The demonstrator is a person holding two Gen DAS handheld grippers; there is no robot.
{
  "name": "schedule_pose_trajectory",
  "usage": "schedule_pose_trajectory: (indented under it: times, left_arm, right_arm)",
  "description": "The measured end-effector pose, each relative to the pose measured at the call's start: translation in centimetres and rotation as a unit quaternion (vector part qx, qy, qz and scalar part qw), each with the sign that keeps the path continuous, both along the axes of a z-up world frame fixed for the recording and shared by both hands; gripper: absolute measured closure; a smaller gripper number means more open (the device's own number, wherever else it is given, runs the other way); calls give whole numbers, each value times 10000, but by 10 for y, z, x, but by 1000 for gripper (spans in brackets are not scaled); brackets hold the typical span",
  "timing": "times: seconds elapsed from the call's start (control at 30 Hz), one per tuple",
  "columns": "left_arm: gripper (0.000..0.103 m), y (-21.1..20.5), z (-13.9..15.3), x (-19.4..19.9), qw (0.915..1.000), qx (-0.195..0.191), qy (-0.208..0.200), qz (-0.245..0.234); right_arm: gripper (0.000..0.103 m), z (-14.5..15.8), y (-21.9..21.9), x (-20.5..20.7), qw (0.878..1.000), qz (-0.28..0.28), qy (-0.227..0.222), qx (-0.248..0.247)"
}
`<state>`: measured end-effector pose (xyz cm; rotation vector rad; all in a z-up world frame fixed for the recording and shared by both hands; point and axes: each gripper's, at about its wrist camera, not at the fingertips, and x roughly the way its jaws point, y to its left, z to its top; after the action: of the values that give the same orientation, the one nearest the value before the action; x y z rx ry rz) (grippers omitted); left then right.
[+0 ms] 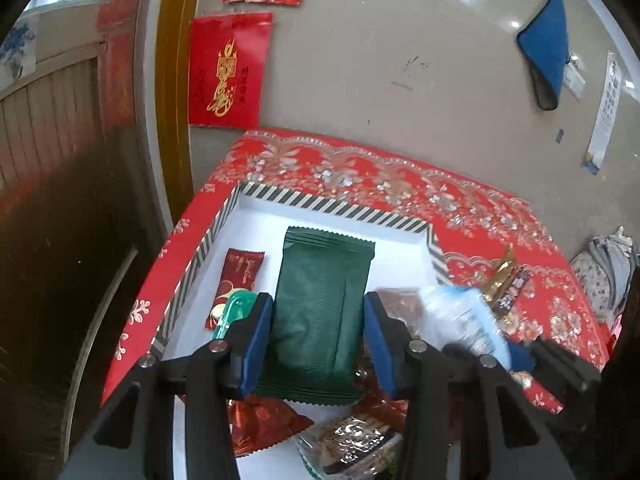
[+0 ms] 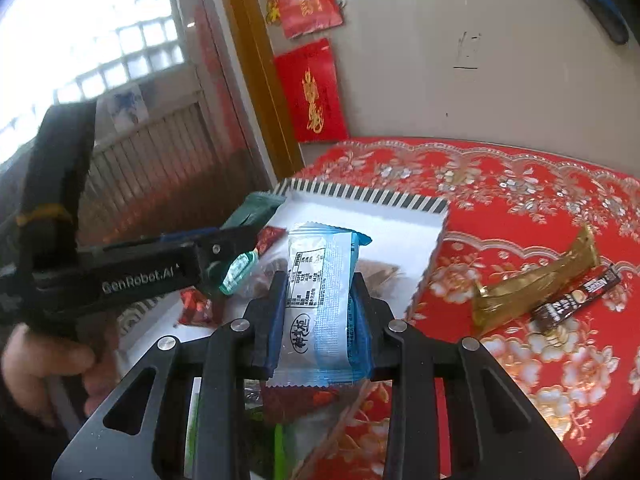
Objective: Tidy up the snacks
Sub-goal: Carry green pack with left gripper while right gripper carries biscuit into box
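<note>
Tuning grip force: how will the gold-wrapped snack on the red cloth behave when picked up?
Gold-wrapped snack: long, thin and crinkly foil with twisted ends, so probably light, and its ends may flop. The shiny film looks slippery; a mid-body pinch seems safest. It lies flat beside the dark sachet, so it is unlikely to roll.

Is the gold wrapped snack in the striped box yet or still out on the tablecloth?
Out. The gold wrapped snack lies on the red tablecloth, right of the striped box.

Bright daylight, bent fisheye edges.
Blown-out white at the window (image 2: 60,20); shiny light spots on the wall (image 1: 440,40); dark round corners; smeared blur on the blue packet (image 1: 464,316).
</note>
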<state>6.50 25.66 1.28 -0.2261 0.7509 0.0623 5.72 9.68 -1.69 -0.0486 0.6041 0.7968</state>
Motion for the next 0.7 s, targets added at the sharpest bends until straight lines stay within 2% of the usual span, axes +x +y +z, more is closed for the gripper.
schedule_pose_trajectory:
  times: [0.2,0.3,0.37,0.4,0.6,0.63,0.67,0.7]
  left_arm:
    - [52,2,0,-5,9999,86,-44,116]
    - [41,3,1,-4,9997,129,-67,203]
    - [29,3,2,-5,9996,154,-105,216]
    - [27,3,3,-6,9994,188,-132,248]
    - [25,10,10,-11,9987,103,-320,373]
    - [25,12,11,-12,9984,67,-372,415]
    - [23,14,13,-13,9981,42,-414,455]
    - [22,15,14,-15,9978,11,-453,484]
  right_arm:
    - [74,-9,11,-5,9992,379,115,36]
    - [71,-10,10,-6,9988,459,149,121]
    - [71,-8,9,-7,9988,441,135,171]
    - [71,-8,8,-7,9986,460,141,208]
    - [71,-7,7,-7,9973,571,231,406]
    - [64,-8,9,-7,9973,585,248,374]
    - [50,-9,12,-9,9972,634,249,302]
    - [44,-9,15,-12,9973,672,203,225]
